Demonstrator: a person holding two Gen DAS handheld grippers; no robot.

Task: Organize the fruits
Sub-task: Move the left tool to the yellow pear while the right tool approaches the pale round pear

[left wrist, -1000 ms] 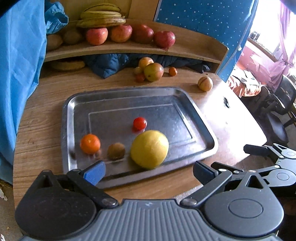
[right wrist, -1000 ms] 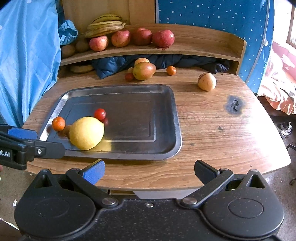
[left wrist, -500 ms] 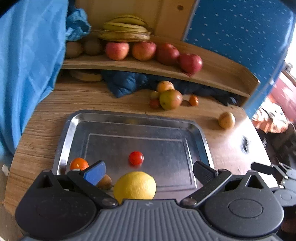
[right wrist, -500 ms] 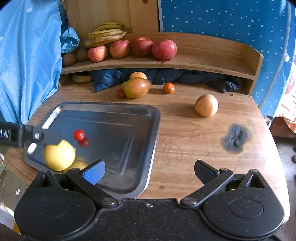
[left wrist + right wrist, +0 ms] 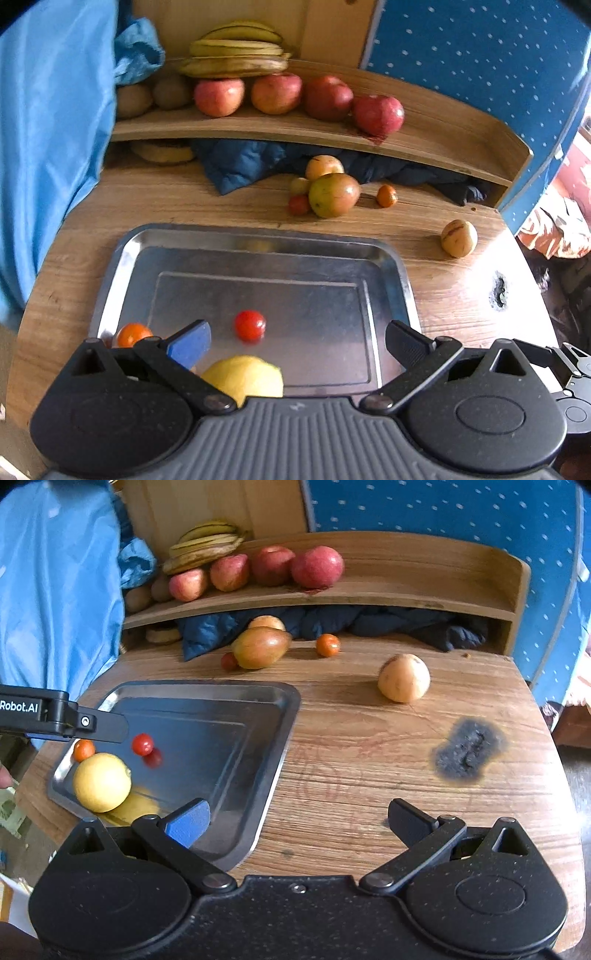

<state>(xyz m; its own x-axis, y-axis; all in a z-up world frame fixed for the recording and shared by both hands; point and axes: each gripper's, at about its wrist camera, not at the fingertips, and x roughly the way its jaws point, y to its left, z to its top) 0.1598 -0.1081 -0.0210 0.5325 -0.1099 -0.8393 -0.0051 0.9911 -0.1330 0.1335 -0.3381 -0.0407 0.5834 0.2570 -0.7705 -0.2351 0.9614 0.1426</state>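
Both the left gripper [image 5: 297,332] and right gripper [image 5: 297,814] gape empty over the tray [image 5: 284,716], so the pale fruit [image 5: 403,678] ahead of the right one likely needs collecting next.

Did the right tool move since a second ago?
Yes. The right tool went forward and to the right: the pale round fruit and the dark burn mark look closer, and the tray slid leftward in view.

We see a wooden table [image 5: 388,746] with a dark scorch mark [image 5: 467,749] near its right edge, and a curved wooden shelf [image 5: 388,590] along its far side. Behind stands a blue dotted wall [image 5: 443,509], with blue fabric [image 5: 59,590] hanging at the left. Daylight brightens the right.
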